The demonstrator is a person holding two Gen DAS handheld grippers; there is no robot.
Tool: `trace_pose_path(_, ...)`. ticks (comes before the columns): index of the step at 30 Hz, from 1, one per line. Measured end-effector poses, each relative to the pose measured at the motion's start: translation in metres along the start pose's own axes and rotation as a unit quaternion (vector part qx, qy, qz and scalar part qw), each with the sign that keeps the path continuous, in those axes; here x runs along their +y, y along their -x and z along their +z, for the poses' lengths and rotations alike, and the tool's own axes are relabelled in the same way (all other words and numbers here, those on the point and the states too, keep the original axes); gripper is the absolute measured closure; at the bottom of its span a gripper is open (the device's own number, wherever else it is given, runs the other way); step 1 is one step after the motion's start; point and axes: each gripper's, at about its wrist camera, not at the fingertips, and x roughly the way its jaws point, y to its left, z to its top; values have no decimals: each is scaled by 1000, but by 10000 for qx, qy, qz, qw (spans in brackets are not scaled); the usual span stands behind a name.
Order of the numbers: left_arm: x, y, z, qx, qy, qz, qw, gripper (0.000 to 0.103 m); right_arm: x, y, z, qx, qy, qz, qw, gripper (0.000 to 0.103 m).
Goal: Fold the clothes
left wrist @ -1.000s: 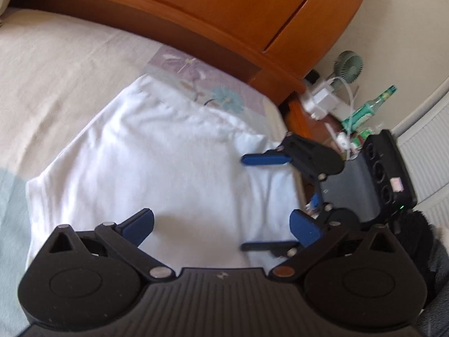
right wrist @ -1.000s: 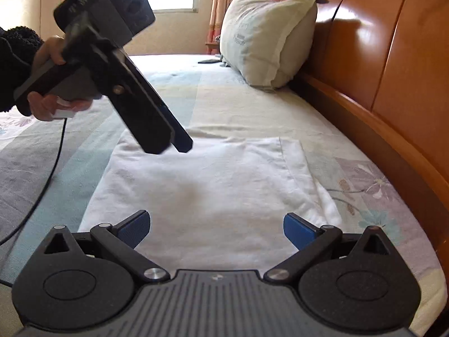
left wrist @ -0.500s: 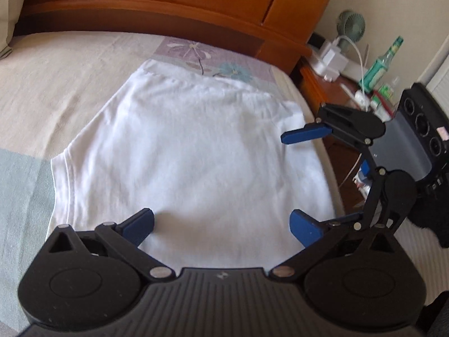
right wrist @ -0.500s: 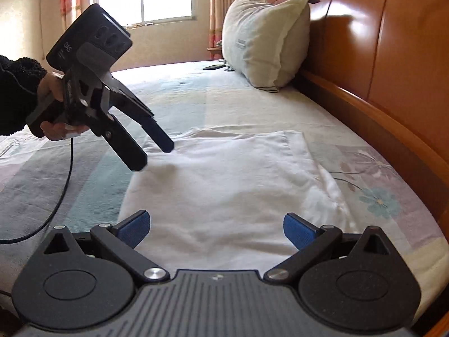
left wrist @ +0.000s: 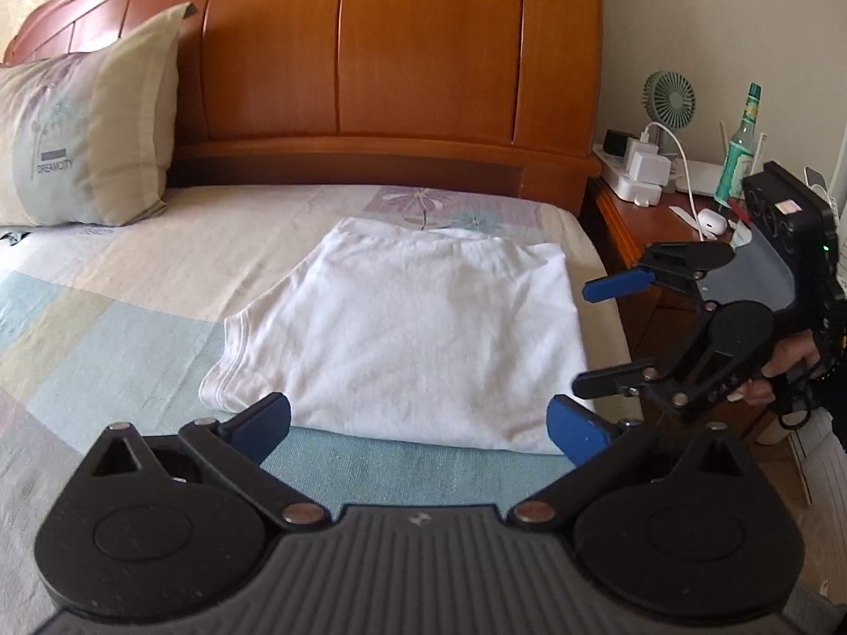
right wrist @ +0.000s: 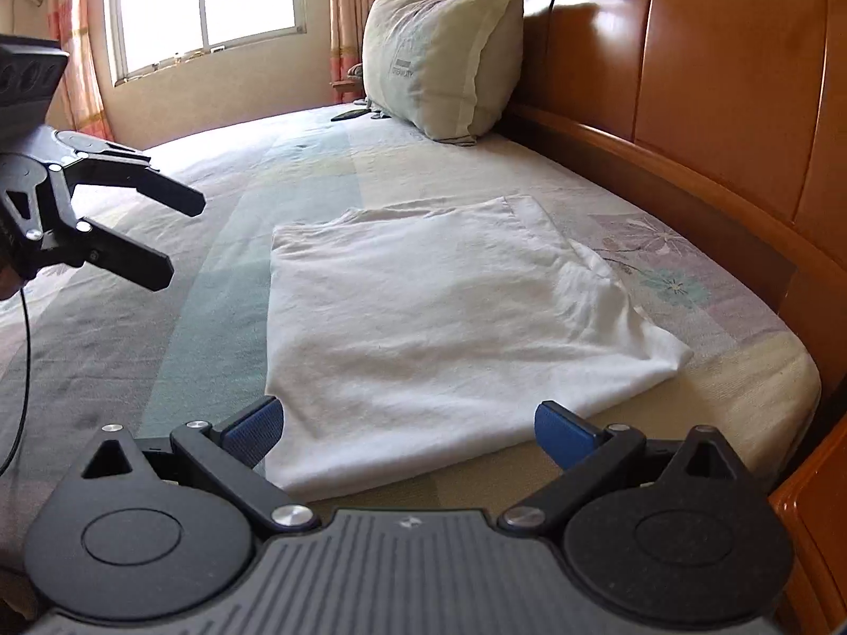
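Note:
A white garment (left wrist: 413,333), folded into a flat rectangle, lies on the bed near the headboard. My left gripper (left wrist: 418,423) hovers open just short of its near edge, nothing between the blue pads. In the right wrist view the same white garment (right wrist: 423,317) lies ahead, and my right gripper (right wrist: 407,428) is open at its near end, empty. The right gripper (left wrist: 598,336) also shows in the left wrist view, held by a hand off the bed's right side, open. The left gripper (right wrist: 174,238) appears at left in the right wrist view, open above the sheet.
A wooden headboard (left wrist: 402,53) backs the bed, and a pillow (left wrist: 79,137) leans on it at left. A nightstand (left wrist: 651,217) at right carries chargers, a small fan (left wrist: 669,95) and a green bottle (left wrist: 741,148). A cable (right wrist: 21,370) hangs at left. A window (right wrist: 201,0) lies beyond.
Both grippers have drawn back from above the garment to its edges. The whole folded garment, the headboard and the pillow now show. Both stay open.

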Motion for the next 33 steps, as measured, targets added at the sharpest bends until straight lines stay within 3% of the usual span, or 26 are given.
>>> trace_pose_path(5, -30, 31, -34, -350, 541, 647, 9958, 1, -11, -36, 41, -330, -397, -197, 9985, 0)
trace_pose_path(9, -37, 42, -55, -245, 752, 920, 9926, 1, -41, -81, 62, -280, -1079, -300, 9933, 0)
trace_pose_path(11, -36, 48, -60, -160, 717, 829, 9938, 1, -59, -99, 61, -158, -1288, -461, 9905, 0)
trace_pose_path(13, -36, 54, -60, -163, 650, 812, 9944, 1, -71, -103, 56, -153, -1382, -343, 9897, 0)
trace_pose_path(19, -42, 75, -50, -349, 490, 805, 9949, 1, -42, -82, 64, 154, -1218, -523, 9910, 0)
trace_pose_path(28, -57, 131, -36, -758, 1019, -115, 9918, 1, -3, -47, 66, 455, -1025, -910, 9895, 0)
trace_pose_path(33, -73, 157, -32, -1071, 795, 909, 9869, 1, 29, -15, 61, 529, -971, -881, 9900, 0)
